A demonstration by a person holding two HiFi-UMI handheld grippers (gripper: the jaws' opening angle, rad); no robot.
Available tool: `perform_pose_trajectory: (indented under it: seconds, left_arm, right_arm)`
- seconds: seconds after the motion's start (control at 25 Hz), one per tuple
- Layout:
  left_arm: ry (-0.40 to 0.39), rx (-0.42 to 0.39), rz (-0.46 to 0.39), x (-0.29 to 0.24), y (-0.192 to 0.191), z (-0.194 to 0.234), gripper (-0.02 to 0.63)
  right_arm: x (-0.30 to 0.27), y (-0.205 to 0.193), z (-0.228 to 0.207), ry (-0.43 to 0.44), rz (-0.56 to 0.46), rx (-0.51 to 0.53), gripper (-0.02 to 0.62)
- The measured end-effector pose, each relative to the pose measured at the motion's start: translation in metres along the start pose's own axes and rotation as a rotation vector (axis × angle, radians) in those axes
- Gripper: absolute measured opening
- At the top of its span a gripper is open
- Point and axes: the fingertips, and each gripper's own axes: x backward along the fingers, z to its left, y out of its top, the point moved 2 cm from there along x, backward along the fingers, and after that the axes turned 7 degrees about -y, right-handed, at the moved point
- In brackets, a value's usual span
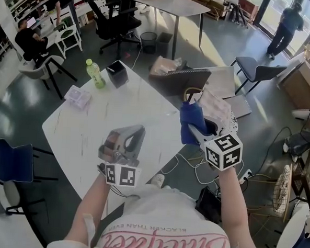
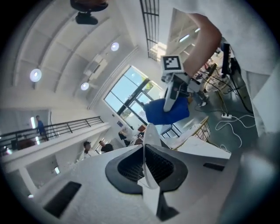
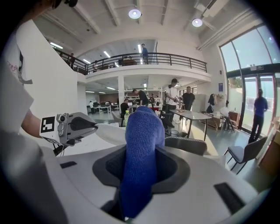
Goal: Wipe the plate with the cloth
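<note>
Green bottle (image 1: 95, 73) and black box (image 1: 117, 73) on white table (image 1: 137, 106)

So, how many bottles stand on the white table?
1. The green bottle stands near the far left edge of the table, beside a black box. Part of the table is hidden.

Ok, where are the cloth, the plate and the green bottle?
cloth (image 3: 141, 148), right gripper view, middle of the blue fold.
plate (image 2: 149, 138), left gripper view, its white rim seen edge-on.
green bottle (image 1: 95, 75), head view, its body.
</note>
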Motion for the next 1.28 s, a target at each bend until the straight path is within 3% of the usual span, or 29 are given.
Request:
perform_pose_trajectory:
  seconds: [0.12,0.48,0.8,0.92,1.28]
  left_arm:
    - [0.021,0.155,0.001,-0.004,-0.003,0.009,0.014]
    - [0.028,0.78,-0.107,-0.009,-0.015,0.035,0.013]
    - [0.017,1.181,-0.23,-0.01,-0.022,0.042,0.014]
    - [0.023,1.245,-0.245,-0.009,-0.023,0.04,0.013]
    - [0.041,1.253,-0.26,-0.007,-0.022,0.044,0.013]
  right_arm:
    - [0.005,0.006,0.008,0.008,-0.024,-0.014,0.129]
    - [0.017,0.019,0.018,0.007,-0.095,-0.052,0.129]
    - [0.017,0.02,0.023,-0.009,-0.12,-0.104,0.129]
    - [0.018,0.02,0.022,-0.02,-0.128,-0.118,0.129]
    - [0.016,0.015,0.022,-0.043,-0.13,-0.144,0.129]
